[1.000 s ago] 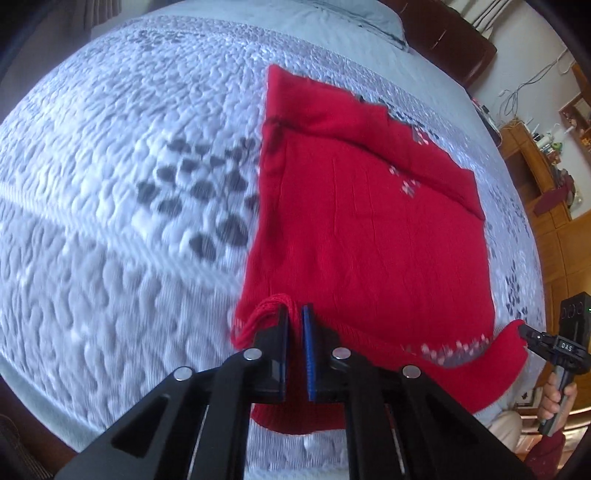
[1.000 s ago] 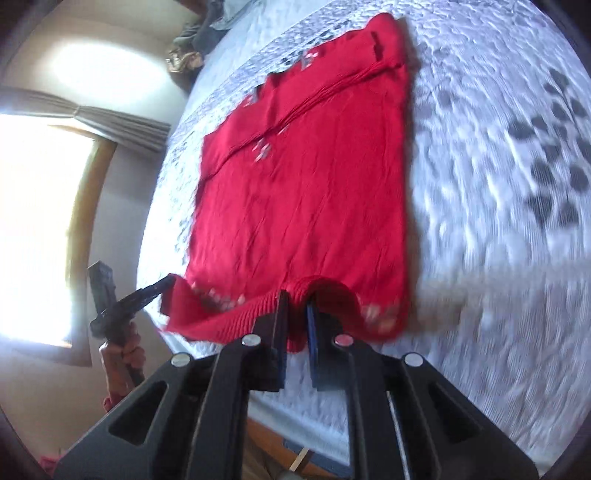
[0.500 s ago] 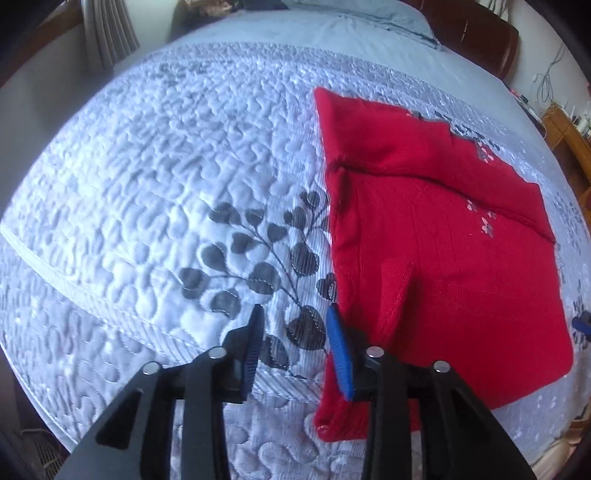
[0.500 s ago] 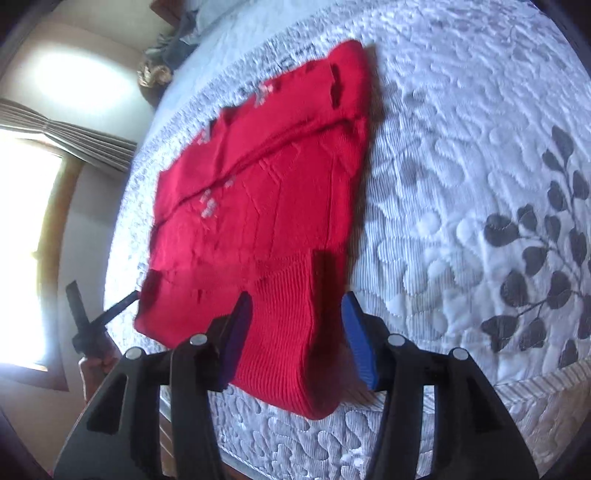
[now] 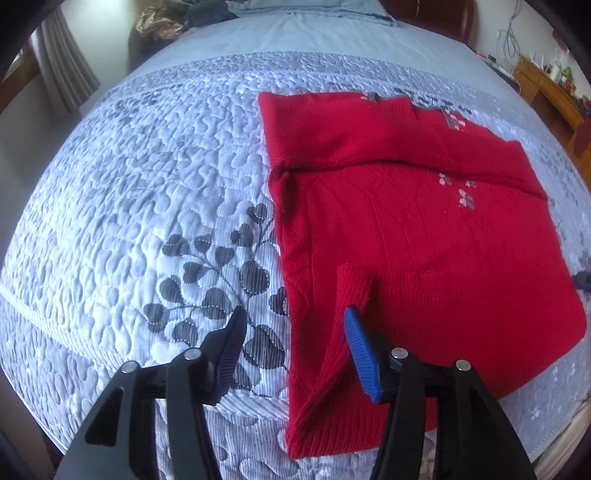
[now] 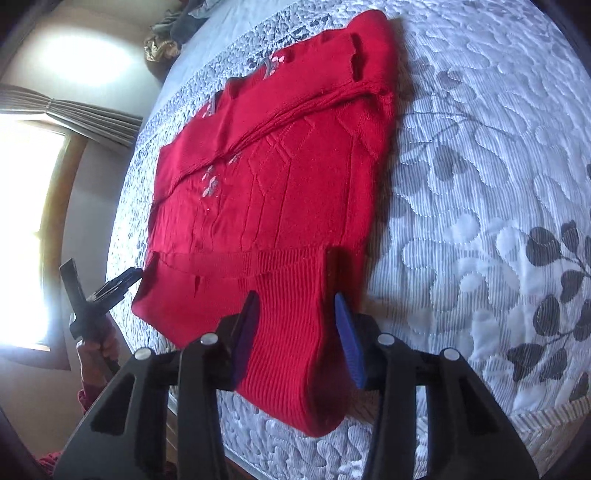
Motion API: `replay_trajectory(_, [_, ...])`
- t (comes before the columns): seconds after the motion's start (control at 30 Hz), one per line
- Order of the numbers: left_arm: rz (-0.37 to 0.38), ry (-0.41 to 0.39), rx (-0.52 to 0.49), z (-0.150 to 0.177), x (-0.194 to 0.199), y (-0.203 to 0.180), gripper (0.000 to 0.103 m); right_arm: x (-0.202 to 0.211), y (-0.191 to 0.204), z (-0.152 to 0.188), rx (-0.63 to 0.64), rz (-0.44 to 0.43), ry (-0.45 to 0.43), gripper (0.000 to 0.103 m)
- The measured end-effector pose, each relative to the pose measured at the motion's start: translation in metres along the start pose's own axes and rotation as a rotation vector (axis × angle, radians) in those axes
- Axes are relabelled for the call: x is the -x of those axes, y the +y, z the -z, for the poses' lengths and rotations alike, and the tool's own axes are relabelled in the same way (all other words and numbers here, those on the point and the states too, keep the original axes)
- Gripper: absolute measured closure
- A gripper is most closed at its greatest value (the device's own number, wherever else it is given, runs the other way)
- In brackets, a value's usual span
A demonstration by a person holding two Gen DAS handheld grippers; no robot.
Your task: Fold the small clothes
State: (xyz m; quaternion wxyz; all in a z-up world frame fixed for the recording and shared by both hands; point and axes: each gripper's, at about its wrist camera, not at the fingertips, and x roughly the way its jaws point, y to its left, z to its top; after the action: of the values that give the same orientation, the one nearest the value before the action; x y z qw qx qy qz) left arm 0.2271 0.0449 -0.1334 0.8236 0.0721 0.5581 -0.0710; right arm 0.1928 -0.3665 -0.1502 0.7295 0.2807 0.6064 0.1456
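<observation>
Nearest in the left wrist view, the left gripper (image 5: 293, 343) stands with its jaws apart, having just been opening; between them lie the red sweater's (image 5: 424, 240) near left edge and the leaf-patterned quilted bedspread (image 5: 147, 184), and neither pad presses on the knit. A raised ridge of ribbed hem (image 5: 351, 291) stands just beyond its blue pad. In the right wrist view, the right gripper (image 6: 295, 332) straddles the sweater's ribbed hem at its near right corner; its jaws have just been closing yet still stand apart, the fabric loose between them. The sweater lies flat on the bedspread, sleeves folded across its far part. Beyond it sits a pile of clothes (image 6: 173, 29).
</observation>
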Motion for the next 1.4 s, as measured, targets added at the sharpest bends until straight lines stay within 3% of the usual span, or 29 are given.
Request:
replay_trajectory(0.2, [-0.026, 0.014, -0.049, -0.006, -0.014, -0.007, 0.045, -0.014, 0.006, -0.015, 0.052, 0.064, 0.024, 0.062])
replay_trajectory(0.37, [-0.02, 0.006, -0.107, -0.01, -0.019, -0.015, 0.038, -0.023, 0.006, -0.019, 0.092, 0.081, 0.06, 0.063])
replay_trajectory(0.43, [-0.017, 0.007, -0.121, -0.011, -0.021, -0.016, 0.037, -0.025, 0.008, -0.02, 0.11, 0.09, 0.063, 0.071])
replay_trajectory(0.5, [-0.015, 0.008, -0.128, -0.011, -0.023, -0.016, 0.037, -0.027, 0.009, -0.019, 0.129, 0.101, 0.068, 0.091])
replay_trajectory(0.57, [0.019, 0.008, -0.123, -0.011, -0.023, -0.014, 0.06, -0.026, 0.009, -0.017, 0.138, 0.094, 0.057, 0.099])
replay_trajectory(0.6, [0.06, 0.014, -0.109, -0.012, -0.023, -0.013, 0.08, -0.024, 0.01, -0.016, 0.148, 0.099, 0.045, 0.099])
replay_trajectory(0.63, [0.084, 0.015, -0.091, -0.012, -0.023, -0.011, 0.088, -0.022, 0.011, -0.015, 0.152, 0.095, 0.038, 0.099])
replay_trajectory(0.7, [0.079, 0.0, -0.074, -0.012, -0.019, -0.008, 0.093, -0.016, 0.012, -0.013, 0.154, 0.077, 0.015, 0.099])
replay_trajectory(0.9, [0.088, -0.046, -0.053, -0.001, -0.002, 0.002, 0.094, 0.009, 0.013, -0.003, 0.13, 0.006, -0.049, 0.099])
replay_trajectory(1.0, [0.059, -0.052, -0.057, 0.007, 0.005, 0.004, 0.103, 0.017, 0.014, 0.005, 0.128, -0.02, -0.068, 0.099])
replay_trajectory(1.07, [0.02, -0.05, -0.057, 0.012, 0.008, 0.006, 0.103, 0.02, 0.016, 0.01, 0.124, -0.027, -0.075, 0.099])
replay_trajectory(1.17, [0.025, -0.065, -0.059, 0.016, 0.02, 0.008, 0.09, 0.018, 0.018, 0.012, 0.122, -0.006, -0.071, 0.099])
replay_trajectory(1.23, [0.048, -0.078, -0.078, 0.014, 0.027, 0.003, 0.032, 0.013, 0.018, 0.011, 0.113, -0.005, -0.059, 0.099])
replay_trajectory(1.3, [0.014, -0.118, -0.148, 0.01, 0.032, -0.013, 0.028, 0.008, 0.02, 0.008, 0.107, -0.01, -0.054, 0.099])
replay_trajectory(1.4, [-0.025, -0.099, -0.232, 0.001, 0.021, -0.036, 0.028, 0.004, 0.023, 0.005, 0.106, -0.02, -0.049, 0.099])
